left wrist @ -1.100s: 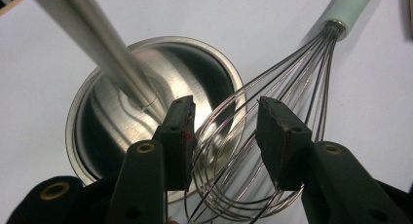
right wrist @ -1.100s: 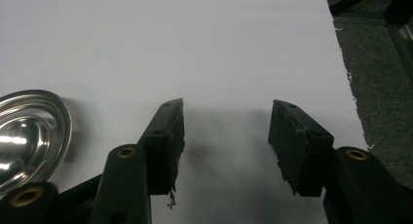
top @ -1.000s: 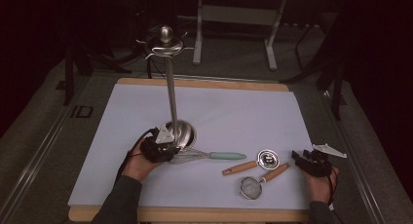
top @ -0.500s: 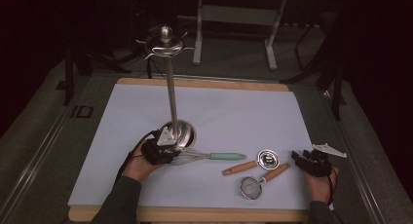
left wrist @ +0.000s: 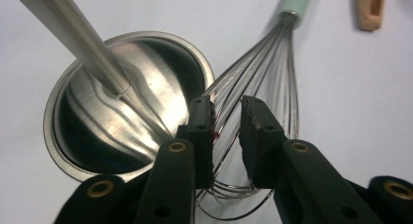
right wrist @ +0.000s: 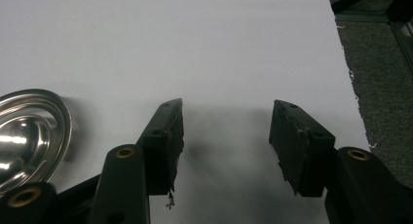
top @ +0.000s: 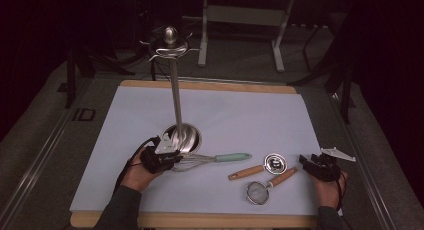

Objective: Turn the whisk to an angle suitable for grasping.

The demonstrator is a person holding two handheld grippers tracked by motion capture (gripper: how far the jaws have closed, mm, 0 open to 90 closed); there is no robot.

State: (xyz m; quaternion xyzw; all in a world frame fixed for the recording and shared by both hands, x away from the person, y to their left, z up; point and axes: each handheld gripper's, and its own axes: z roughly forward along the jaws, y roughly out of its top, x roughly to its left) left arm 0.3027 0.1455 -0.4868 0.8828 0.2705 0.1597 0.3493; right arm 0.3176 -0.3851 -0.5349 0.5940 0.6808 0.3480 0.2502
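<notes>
A whisk (top: 220, 158) with a mint-green handle lies on the white mat (top: 240, 115), its wire head beside the round base of a tall steel stand (top: 184, 138). My left gripper (top: 172, 159) is at the wire end. In the left gripper view the jaws (left wrist: 226, 107) stand narrowly apart, shut on several whisk wires (left wrist: 265, 63), and the stand's base (left wrist: 97, 121) is just to the left. My right gripper (top: 307, 161) rests at the mat's right edge, open with nothing between its jaws (right wrist: 226, 117).
Two wooden-handled utensils lie between the grippers: a small steel cup (top: 274, 162) and a mesh strainer (top: 257, 192). The cup's rim (right wrist: 29, 136) appears left of the right jaws. The stand's pole rises to a hook ring (top: 171, 42). The mat's edge (right wrist: 348, 73) meets dark floor.
</notes>
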